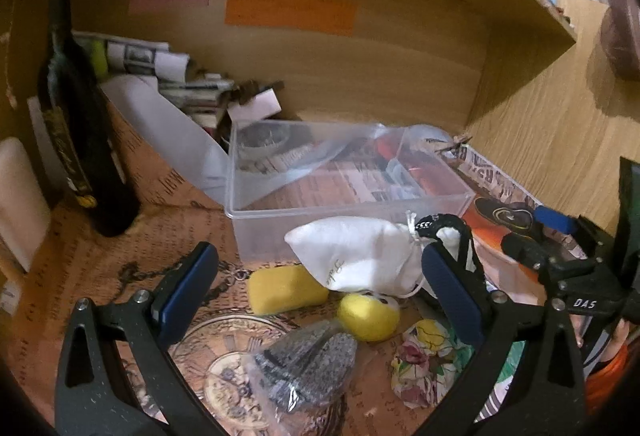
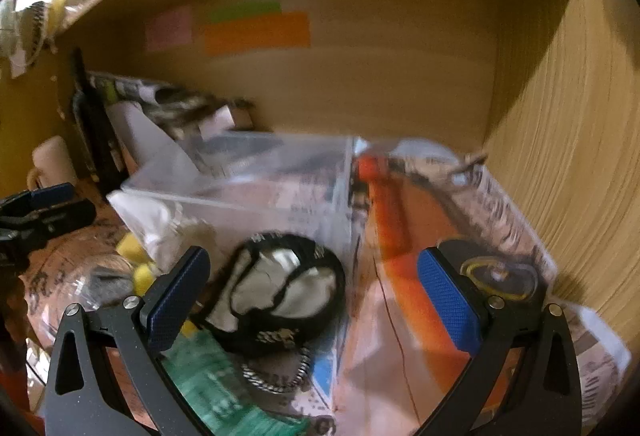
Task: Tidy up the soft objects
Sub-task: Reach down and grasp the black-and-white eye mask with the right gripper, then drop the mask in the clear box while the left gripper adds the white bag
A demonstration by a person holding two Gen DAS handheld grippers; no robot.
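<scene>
A clear plastic box (image 1: 348, 204) stands open in the wooden shelf bay. In front of it lie a white drawstring pouch (image 1: 356, 256), a yellow sponge (image 1: 284, 288), a yellow plush ball (image 1: 368, 316), a grey fabric piece in a clear bag (image 1: 308, 368) and a floral cloth (image 1: 428, 360). My left gripper (image 1: 316, 296) is open above these, empty. My right gripper (image 2: 312, 300) is open, hovering over a black-and-white strap item (image 2: 280, 292) beside the box (image 2: 248, 192); it also shows at the right edge of the left wrist view (image 1: 560, 256).
A dark bottle (image 1: 76, 140) stands at the left with rolled newspapers (image 1: 152, 64) behind it. Coloured sticky notes (image 1: 288, 8) are on the back wall. A wooden side wall (image 2: 560, 156) closes the right. Printed paper (image 2: 420, 256) lines the shelf floor.
</scene>
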